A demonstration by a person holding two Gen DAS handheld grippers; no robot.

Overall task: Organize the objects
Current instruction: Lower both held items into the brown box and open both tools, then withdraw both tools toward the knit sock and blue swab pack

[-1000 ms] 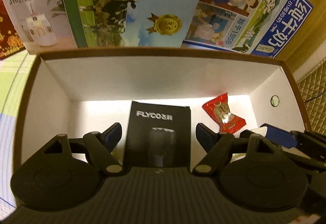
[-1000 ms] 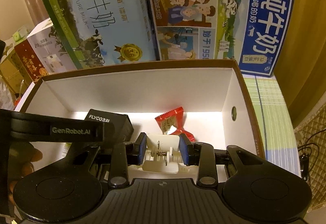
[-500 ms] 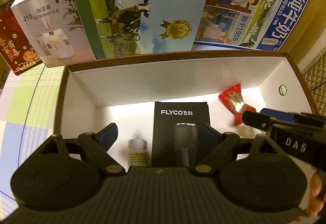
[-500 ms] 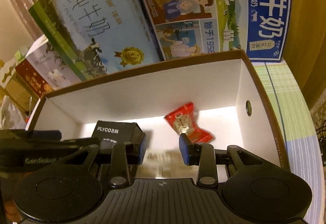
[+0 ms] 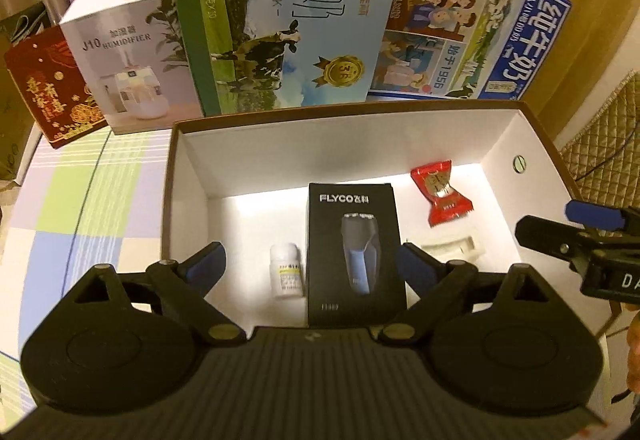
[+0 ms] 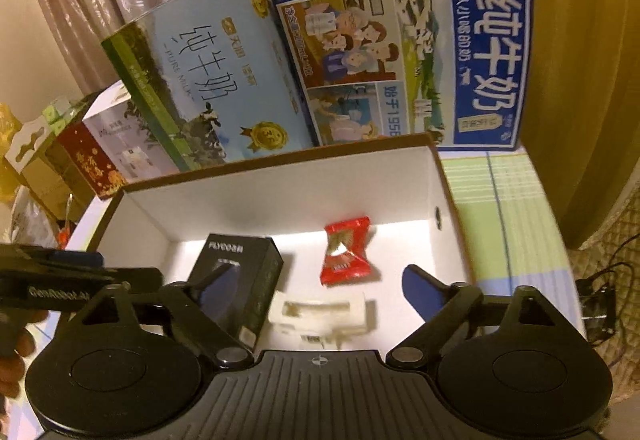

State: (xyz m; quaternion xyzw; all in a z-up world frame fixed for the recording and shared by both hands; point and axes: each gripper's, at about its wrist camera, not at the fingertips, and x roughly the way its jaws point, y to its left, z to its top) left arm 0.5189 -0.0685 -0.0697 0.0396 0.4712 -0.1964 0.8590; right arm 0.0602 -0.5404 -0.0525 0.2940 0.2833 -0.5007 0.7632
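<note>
Open box (image 5: pixel 536 143), brown outside, white inside, on a checked tablecloth (image 5: pixel 80 199). Four things lie on its floor.

Shaver box (image 5: pixel 354 252): black, "FLYCO" printed at the far end, shaver picture below. Flat on its back, long axis running near-to-far, logo end toward the far wall. Roughly mid-floor.

Bottle (image 5: pixel 286 272): small, white, yellow-banded label. Lies just left of the shaver box, long axis near-to-far, parallel to it. Which end is the cap: cannot tell.

Candy (image 6: pixel 346 258): red wrapper, twisted ends, gold and white print. Right of the shaver box, closer to the far wall, long axis near-to-far with a slight tilt.

White plastic piece (image 6: pixel 324 314): pale, hollowed, blurred in both views. Long axis left-to-right, between shaver box and right wall, near side of the candy.

Left gripper (image 5: pixel 310 264): fingers spread wide, nothing between them, above the near edge of the box.

Right gripper (image 6: pixel 316 286): fingers spread wide, empty, the white piece lying below the gap.

Milk cartons (image 5: pixel 288 11) and a humidifier box (image 5: pixel 128 59) stand behind.
</note>
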